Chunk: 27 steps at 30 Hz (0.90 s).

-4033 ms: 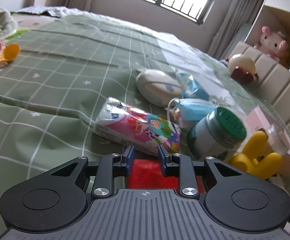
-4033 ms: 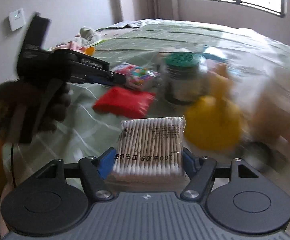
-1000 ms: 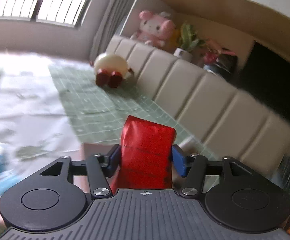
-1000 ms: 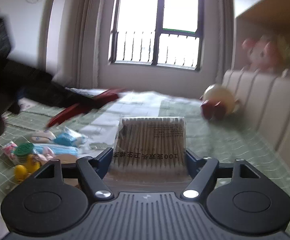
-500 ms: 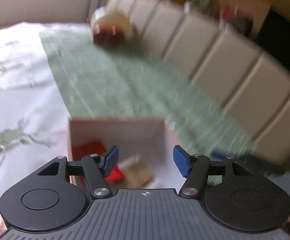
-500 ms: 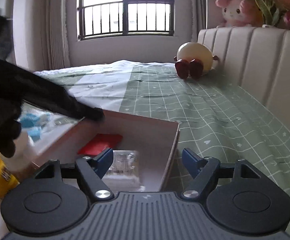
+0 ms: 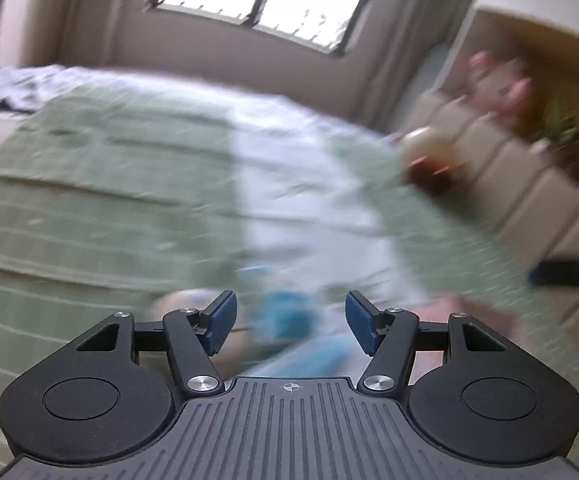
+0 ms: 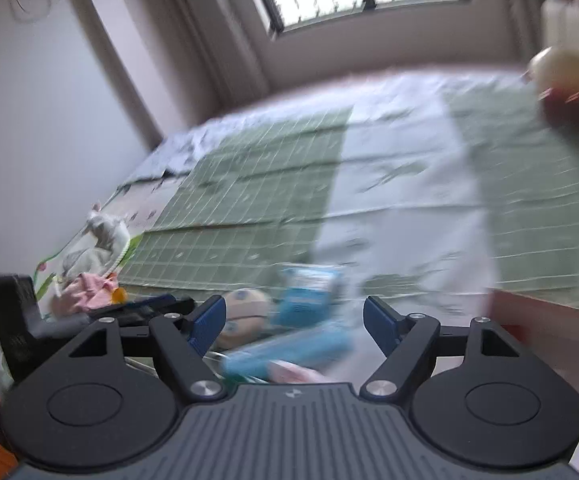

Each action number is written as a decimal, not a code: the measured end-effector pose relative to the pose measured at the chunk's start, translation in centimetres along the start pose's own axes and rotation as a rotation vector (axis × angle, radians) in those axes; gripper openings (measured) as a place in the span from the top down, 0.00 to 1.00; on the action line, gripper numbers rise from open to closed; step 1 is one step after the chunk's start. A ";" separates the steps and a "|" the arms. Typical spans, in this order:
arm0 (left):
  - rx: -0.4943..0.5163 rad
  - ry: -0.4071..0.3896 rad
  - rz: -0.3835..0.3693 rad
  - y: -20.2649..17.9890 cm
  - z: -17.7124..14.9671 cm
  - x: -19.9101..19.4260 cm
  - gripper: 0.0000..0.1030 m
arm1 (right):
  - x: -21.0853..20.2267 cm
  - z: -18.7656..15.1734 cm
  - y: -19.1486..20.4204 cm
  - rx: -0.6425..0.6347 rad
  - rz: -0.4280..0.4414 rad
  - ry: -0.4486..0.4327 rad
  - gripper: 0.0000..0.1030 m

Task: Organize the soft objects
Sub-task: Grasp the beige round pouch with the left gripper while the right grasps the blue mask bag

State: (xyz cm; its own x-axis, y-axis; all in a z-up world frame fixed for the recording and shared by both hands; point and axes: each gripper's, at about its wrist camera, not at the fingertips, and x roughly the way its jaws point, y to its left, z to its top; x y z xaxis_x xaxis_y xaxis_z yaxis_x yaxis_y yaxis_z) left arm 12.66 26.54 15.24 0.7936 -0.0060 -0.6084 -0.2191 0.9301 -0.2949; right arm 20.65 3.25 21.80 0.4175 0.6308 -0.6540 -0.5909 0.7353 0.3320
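Both grippers are seen spread wide with nothing held between the blue pads: the left gripper is poised above the green checked bedspread, and the right gripper is poised over the same bedspread. Heavy motion blur is noted in both views. Just beyond the right gripper, blue packets are made out lying on the bedspread, with a pale round soft item just beside them. A pink-walled box is glimpsed at the right of the packets. Farther along the bedspread, by the padded headboard, a cream and red plush toy is seen
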 end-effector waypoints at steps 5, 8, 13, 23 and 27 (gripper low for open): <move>-0.007 0.101 0.078 4.5 0.1 6.2 0.37 | 11.2 2.7 3.1 -0.007 -0.087 0.174 0.26; -0.059 0.153 0.063 7.0 -0.7 9.1 0.37 | 15.6 2.3 3.0 -0.007 -0.148 0.248 0.26; -0.147 0.170 0.010 11.2 -1.6 11.0 0.34 | 19.7 2.1 1.3 0.009 -0.152 0.287 0.26; -0.269 0.272 -0.324 14.6 -3.2 12.9 0.37 | 29.3 1.0 -1.3 0.143 -0.237 0.458 0.49; -0.324 0.230 -0.346 14.1 -3.0 14.8 0.35 | 30.0 0.5 -0.9 0.111 -0.249 0.466 0.50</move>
State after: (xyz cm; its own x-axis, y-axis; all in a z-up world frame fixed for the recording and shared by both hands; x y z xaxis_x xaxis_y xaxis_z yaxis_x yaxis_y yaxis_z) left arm 19.58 38.42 -0.13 0.7136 -0.4072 -0.5701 -0.1595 0.6980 -0.6981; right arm 34.02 21.64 2.22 0.1700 0.2753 -0.9462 -0.4258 0.8864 0.1814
